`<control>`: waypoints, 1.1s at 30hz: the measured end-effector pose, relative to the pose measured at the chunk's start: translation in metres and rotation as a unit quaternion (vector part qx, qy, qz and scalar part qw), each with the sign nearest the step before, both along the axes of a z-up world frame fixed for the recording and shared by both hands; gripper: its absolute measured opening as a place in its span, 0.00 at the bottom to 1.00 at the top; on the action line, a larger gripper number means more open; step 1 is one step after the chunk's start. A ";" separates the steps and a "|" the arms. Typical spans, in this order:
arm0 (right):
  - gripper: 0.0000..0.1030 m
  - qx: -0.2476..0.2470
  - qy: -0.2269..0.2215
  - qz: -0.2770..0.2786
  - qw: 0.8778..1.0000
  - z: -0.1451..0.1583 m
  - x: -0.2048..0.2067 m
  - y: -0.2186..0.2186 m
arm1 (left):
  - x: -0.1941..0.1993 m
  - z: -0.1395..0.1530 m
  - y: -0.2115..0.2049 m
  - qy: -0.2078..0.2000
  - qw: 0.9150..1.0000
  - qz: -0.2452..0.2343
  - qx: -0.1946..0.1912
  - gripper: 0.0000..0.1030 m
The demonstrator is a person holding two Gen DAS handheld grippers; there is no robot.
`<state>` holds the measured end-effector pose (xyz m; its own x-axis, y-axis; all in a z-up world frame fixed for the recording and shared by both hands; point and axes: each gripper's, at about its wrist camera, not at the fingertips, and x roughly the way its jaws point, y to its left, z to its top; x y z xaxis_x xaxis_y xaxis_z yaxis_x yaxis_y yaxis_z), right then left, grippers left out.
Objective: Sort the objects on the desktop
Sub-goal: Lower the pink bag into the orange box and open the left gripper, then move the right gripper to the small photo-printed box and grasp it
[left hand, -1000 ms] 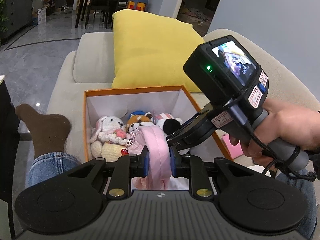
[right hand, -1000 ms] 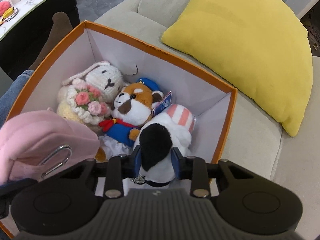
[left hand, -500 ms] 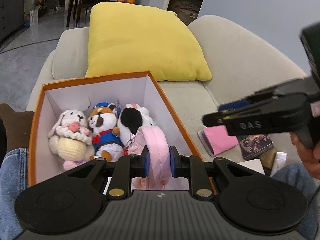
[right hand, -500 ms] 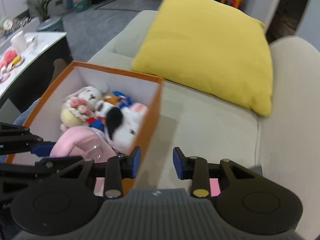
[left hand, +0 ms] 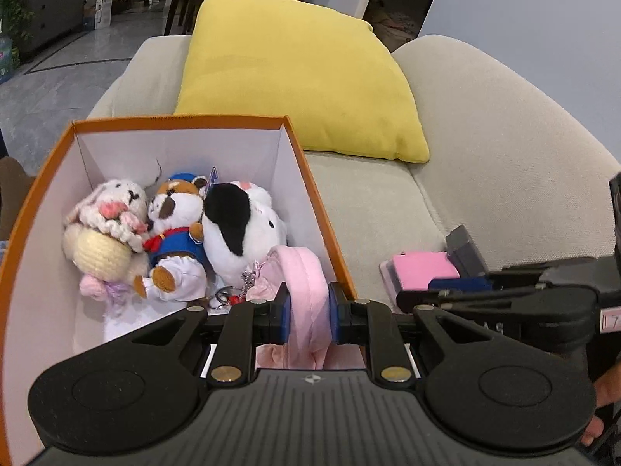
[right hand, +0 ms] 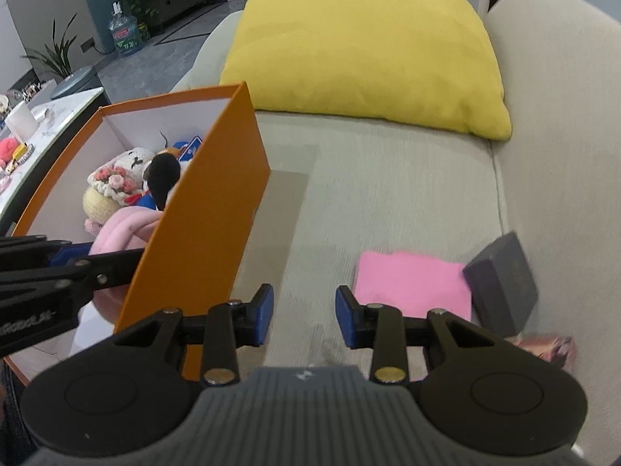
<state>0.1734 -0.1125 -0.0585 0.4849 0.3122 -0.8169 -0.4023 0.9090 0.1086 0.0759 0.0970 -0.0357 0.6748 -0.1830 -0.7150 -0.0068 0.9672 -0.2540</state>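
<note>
A: Why do we hold the left gripper (left hand: 308, 316) over the near corner of the orange box (left hand: 322, 209)?

B: Its pads are clamped on the pink plush (left hand: 306, 291), which hangs inside the box's near right corner. In our judgement, this position lets the plush drop beside the three toys already packed there: the crochet rabbit (left hand: 104, 229), the fox in blue (left hand: 174, 233) and the black-and-white plush (left hand: 236, 225), which lie touching one another along the far wall.

A: And the right gripper (right hand: 304, 314)?

B: Its jaws stand apart and empty, above bare sofa seat (right hand: 388, 178), just right of the box. We judge it is lined up for the next item: the pink pad (right hand: 411, 283) lies just beyond its right pad, touching the dark case (right hand: 502, 279).

A: Farther back?

B: The yellow cushion (right hand: 365, 42) leans on the sofa back, apart from the box.
</note>
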 end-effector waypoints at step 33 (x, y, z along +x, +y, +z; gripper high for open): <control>0.40 0.025 -0.008 -0.087 0.996 0.041 0.006 -0.126 | 0.017 0.076 -0.060 -0.011 0.998 -0.062 0.014 0.56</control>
